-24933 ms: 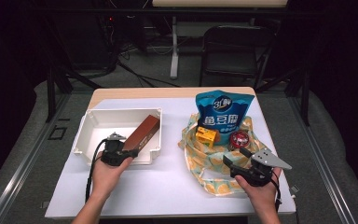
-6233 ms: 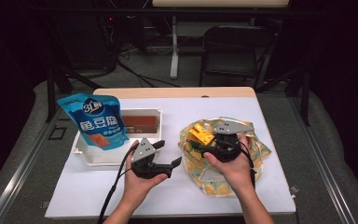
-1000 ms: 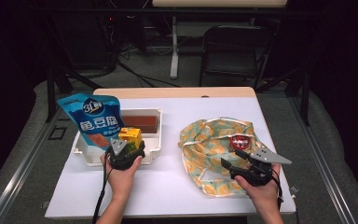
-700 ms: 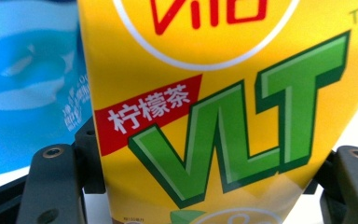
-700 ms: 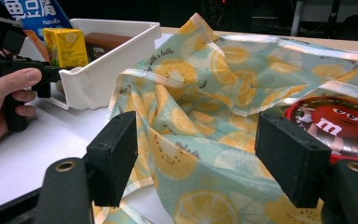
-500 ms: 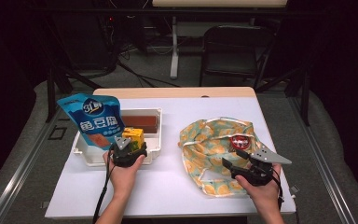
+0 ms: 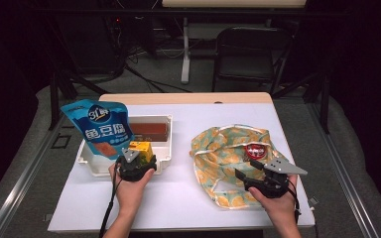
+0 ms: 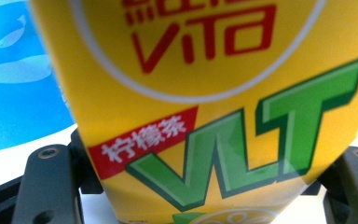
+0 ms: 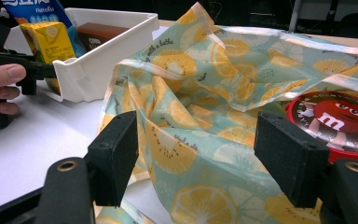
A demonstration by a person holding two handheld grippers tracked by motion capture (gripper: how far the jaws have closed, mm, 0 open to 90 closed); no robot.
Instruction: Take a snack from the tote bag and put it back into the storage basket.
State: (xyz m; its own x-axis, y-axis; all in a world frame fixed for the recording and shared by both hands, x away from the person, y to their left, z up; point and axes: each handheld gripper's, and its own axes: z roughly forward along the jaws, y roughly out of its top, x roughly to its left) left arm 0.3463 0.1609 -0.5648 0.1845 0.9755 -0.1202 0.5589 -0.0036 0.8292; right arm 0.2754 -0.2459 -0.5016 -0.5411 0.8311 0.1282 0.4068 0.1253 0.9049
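the left gripper (image 7: 135,157) was clenched on the yellow carton (image 7: 140,149), its jaws pressed against both sides of the box in the left gripper view, where the carton (image 8: 200,102) stood very close to the camera with a red and green print. the carton sat at the front edge of the white bin (image 7: 164,148), held just over the near wall. in the bin, a blue pouch (image 7: 104,128) stood upright at the left, just beside the carton, and a brown box (image 7: 149,131) lay behind it toward the far wall. well to the right of the bin, the patterned bag (image 7: 228,148) lay crumpled on the table (image 7: 188,198), with a red tin (image 7: 255,150) resting on its right part. the right gripper (image 7: 243,174) hovered at the bag's near edge, released, jaws apart with only cloth seen between them in the right gripper view (image 9: 196,154); the tin (image 9: 340,121) lay just beyond the right jaw, apart from it.
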